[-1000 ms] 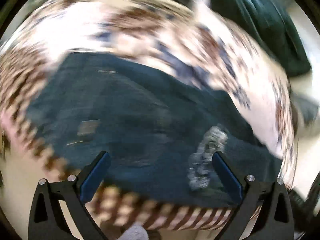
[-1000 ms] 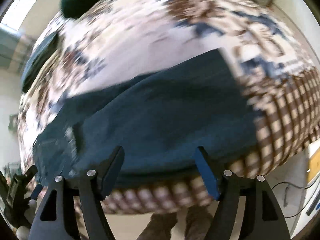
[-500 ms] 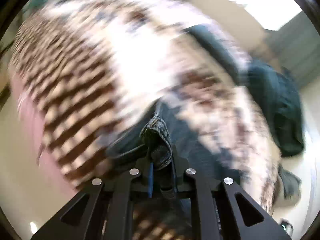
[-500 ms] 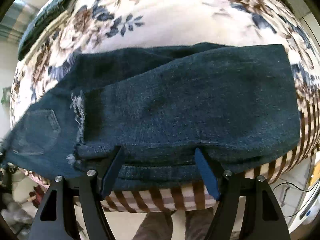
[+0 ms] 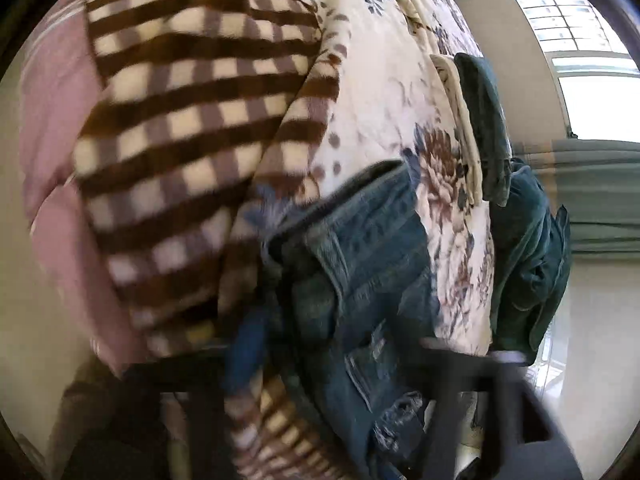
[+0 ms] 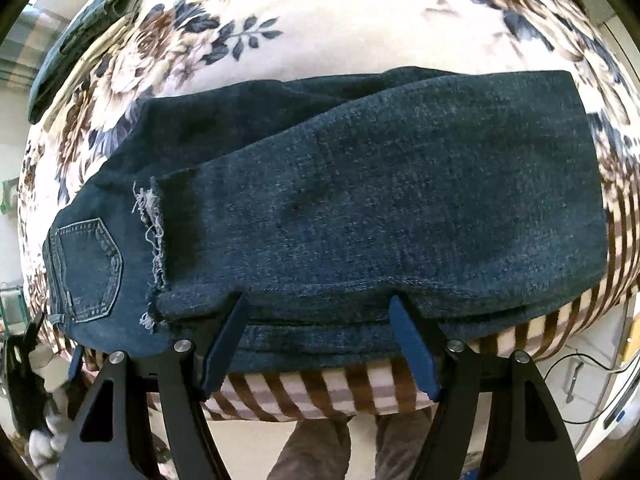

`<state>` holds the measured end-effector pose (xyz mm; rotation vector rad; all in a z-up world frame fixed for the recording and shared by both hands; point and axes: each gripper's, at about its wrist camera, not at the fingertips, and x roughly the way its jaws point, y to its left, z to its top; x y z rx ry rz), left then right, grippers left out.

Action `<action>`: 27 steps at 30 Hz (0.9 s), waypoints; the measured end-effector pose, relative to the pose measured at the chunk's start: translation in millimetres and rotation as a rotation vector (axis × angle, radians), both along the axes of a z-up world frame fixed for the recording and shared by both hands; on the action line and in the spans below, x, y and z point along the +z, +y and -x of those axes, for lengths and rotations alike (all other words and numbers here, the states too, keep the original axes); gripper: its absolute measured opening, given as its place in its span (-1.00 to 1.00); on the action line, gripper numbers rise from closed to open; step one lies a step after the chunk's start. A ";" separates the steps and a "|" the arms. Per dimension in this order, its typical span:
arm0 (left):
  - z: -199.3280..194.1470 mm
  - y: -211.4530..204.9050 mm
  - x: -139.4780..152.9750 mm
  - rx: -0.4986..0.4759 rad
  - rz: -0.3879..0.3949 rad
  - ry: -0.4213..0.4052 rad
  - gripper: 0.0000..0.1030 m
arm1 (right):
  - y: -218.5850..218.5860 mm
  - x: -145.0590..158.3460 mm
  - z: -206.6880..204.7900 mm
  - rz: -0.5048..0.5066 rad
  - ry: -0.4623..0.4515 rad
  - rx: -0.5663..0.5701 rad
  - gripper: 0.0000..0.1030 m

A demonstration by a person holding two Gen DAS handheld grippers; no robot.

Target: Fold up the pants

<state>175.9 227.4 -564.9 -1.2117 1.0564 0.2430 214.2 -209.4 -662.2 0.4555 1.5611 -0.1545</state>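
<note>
Dark blue jeans lie folded in half lengthwise and across on a floral blanket, frayed hem over the seat, back pocket at the left. My right gripper is open and empty at the near edge of the jeans, a finger either side of the fold. In the left wrist view the waistband end of the jeans fills the middle. My left gripper is blurred; its fingers stand apart with denim between them.
A brown checked blanket hangs over the bed's near edge. A folded dark green garment lies at the far side of the bed. A person's legs stand below the right gripper. A window is beyond.
My left gripper was open, shut on the jeans' edge half a second ago, and now stands open again, swung to the side. The right gripper stayed open and drew closer to the jeans.
</note>
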 end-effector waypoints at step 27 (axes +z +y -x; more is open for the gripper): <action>-28.6 -55.8 44.5 -0.048 -0.339 -0.084 -0.44 | -30.3 16.4 23.3 -0.075 -0.059 0.026 0.46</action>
